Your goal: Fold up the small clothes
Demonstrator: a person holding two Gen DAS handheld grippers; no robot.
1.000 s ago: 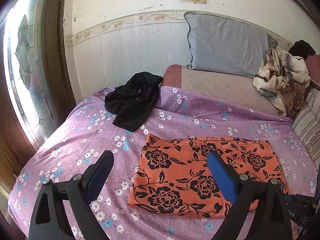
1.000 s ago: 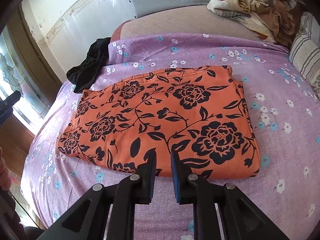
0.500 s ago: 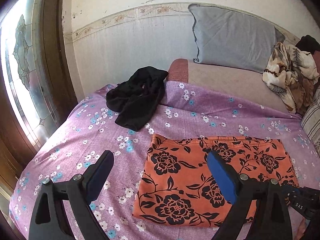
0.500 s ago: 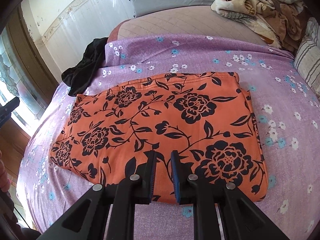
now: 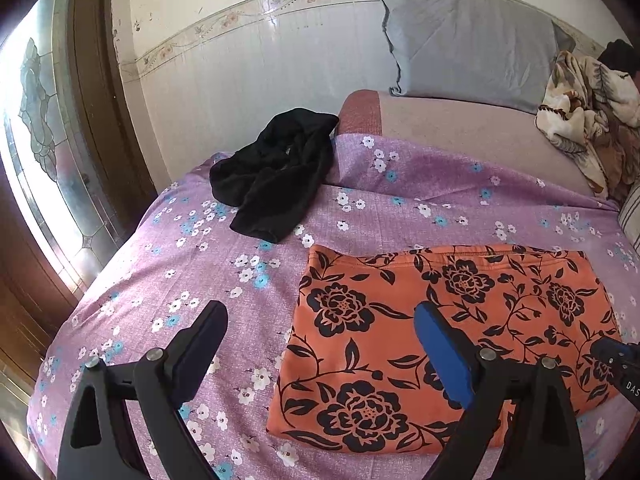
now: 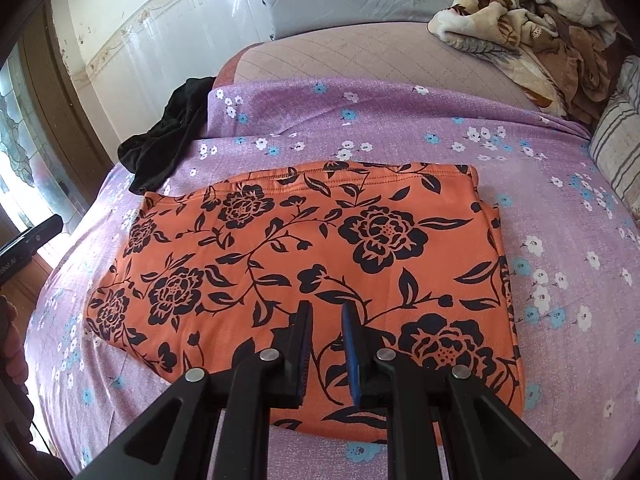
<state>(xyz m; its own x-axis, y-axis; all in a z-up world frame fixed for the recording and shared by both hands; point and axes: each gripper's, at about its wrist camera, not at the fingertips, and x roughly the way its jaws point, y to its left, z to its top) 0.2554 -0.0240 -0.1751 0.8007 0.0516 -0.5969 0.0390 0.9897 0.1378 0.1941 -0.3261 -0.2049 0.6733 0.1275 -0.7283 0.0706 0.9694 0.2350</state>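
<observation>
An orange garment with black flowers lies folded into a flat rectangle on the purple floral bedsheet; it also shows in the right wrist view. My left gripper is open wide and empty, above the garment's left edge. My right gripper hovers over the garment's near edge with its jaws a narrow gap apart, holding nothing. A crumpled black garment lies at the far left of the bed, also seen in the right wrist view.
A grey pillow leans on the wall at the head of the bed. A rumpled beige patterned blanket lies at the far right, beside a striped cushion. A stained-glass door stands left of the bed.
Both grippers have moved forward over the bed, so the orange garment sits lower and nearer in each view. The garment itself has not moved. The jaws are unchanged.
</observation>
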